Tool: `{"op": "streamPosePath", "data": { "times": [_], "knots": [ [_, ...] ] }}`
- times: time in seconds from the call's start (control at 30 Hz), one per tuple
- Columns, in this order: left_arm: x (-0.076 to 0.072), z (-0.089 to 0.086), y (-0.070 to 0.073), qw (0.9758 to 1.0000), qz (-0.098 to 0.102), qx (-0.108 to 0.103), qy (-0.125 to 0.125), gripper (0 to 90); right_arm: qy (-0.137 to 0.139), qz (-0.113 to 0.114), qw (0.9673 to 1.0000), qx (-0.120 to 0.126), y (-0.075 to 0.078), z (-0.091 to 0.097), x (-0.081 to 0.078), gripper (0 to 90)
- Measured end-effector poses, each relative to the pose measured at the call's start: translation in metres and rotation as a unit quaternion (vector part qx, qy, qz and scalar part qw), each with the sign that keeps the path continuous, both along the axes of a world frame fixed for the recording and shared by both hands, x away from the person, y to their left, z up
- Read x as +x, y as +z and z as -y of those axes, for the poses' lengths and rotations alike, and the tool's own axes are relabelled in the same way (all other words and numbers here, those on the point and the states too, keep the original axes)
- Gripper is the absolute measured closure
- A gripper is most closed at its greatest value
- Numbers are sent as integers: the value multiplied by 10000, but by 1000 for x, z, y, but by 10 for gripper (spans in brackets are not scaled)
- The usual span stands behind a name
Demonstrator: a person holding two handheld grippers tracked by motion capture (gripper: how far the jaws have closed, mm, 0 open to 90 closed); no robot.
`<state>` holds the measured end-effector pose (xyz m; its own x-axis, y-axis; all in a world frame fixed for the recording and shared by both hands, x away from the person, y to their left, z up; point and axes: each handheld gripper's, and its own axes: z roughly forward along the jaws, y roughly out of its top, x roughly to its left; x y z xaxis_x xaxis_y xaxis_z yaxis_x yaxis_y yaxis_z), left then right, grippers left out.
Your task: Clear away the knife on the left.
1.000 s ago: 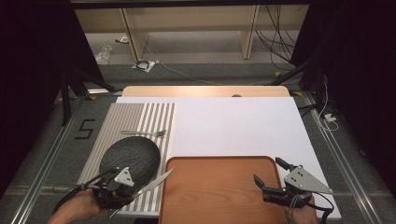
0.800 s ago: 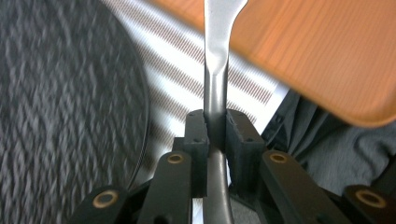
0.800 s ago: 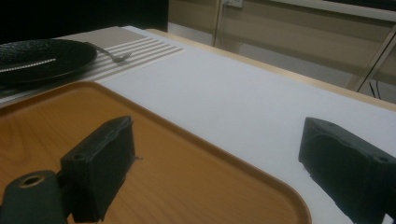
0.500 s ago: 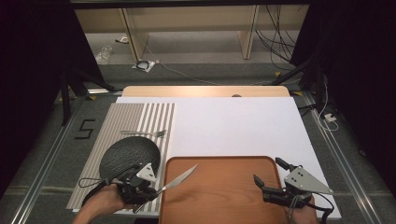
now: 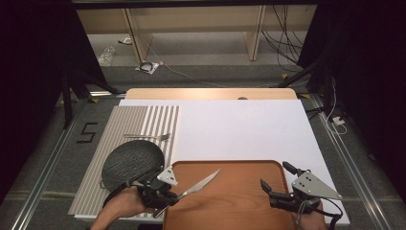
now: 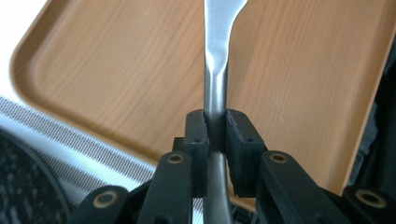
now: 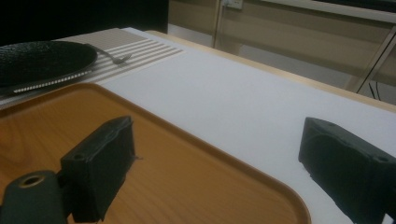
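The white table carries everything, and the wooden tray at its near edge serves as the landmark. Left of the tray lies a striped mat bearing a dark round plate, with a fork beyond the plate. The left gripper sits at the tray's left rim, jaws clamped on the handle of a table knife, whose blade reaches out over the tray (not yet touching the wood, as far as I can tell). The right gripper waits over the tray's right side, jaws apart and empty. The knife looks mid-carry onto the tray; next comes lowering it flat, then releasing.
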<state>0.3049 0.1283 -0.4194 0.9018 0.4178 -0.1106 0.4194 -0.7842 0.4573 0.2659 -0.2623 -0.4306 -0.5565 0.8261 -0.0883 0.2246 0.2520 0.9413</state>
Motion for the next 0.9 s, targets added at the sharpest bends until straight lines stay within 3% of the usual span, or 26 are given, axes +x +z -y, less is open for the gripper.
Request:
{"op": "streamPosePath", "data": {
  "times": [0.13,0.27,0.9],
  "knots": [
    [-1,12,-1,9999,-88,45,-68,795,-7,12,10000,15,0,0,0,116],
    [-3,21,-4,9995,-256,-39,-196,795,-8,14,10000,4,1,1,0,117],
    [-14,47,-21,9976,-412,266,-484,795,-2,1,10000,-32,1,1,-1,118]
  ]
}}
